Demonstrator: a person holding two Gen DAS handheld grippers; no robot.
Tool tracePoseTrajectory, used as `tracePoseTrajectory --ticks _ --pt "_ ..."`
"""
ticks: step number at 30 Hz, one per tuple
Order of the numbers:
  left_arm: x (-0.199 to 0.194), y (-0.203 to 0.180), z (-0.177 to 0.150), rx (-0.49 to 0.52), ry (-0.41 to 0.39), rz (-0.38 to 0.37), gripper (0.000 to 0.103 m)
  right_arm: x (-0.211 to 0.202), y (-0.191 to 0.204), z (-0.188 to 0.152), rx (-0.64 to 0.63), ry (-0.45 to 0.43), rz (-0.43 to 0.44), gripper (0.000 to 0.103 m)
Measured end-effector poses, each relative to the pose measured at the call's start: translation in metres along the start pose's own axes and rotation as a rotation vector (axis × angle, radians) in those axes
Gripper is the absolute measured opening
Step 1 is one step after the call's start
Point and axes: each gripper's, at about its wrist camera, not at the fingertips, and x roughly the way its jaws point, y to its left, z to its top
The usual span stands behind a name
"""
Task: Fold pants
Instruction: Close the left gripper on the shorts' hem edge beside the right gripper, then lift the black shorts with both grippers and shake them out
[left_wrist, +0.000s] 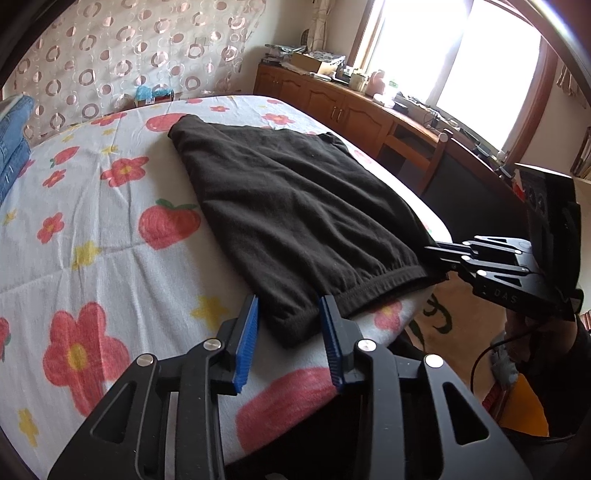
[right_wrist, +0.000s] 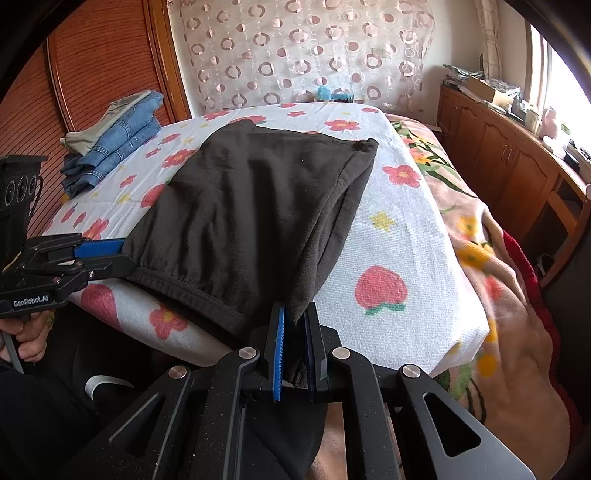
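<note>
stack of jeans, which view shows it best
The right wrist view: the stack of jeans lies whole at the bed's far left, beyond the black pants. The left wrist view catches only a cut-off blue sliver at its left edge.

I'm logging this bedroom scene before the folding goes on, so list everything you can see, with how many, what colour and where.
pants: one pair, black, flat on the bed, waistband at the near edge
bed cover: one, white with red flowers and strawberries, under the pants
folded jeans: a small stack, blue with one pale piece on top, far left corner of the bed
blanket: one, pink floral with red edge, draped off the bed's right side
curtain: one, sheer with pink rings, behind the bed
cabinet: one long, brown wood, cluttered, under the window
left gripper: black with blue pads, jaws apart around the waistband corner
right gripper: black with blue pads, clamped on the waistband's other corner
</note>
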Motion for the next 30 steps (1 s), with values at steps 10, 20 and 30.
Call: tracePoseTrajectory --ticks 10,20,30 --pt "-0.001 -0.013 0.002 0.072 -0.016 0.021 0.011 0.000 0.001 0.001 -0.014 -0.004 0.001 0.007" --pt "-0.062 -0.008 0.048 0.082 -0.196 0.029 0.009 -0.037 0.010 0.038 -0.031 -0.160 0.045 0.006" --pt "-0.148 0.004 0.116 0.097 -0.391 0.061 0.009 -0.109 0.036 0.117 -0.107 -0.382 0.088 0.006"
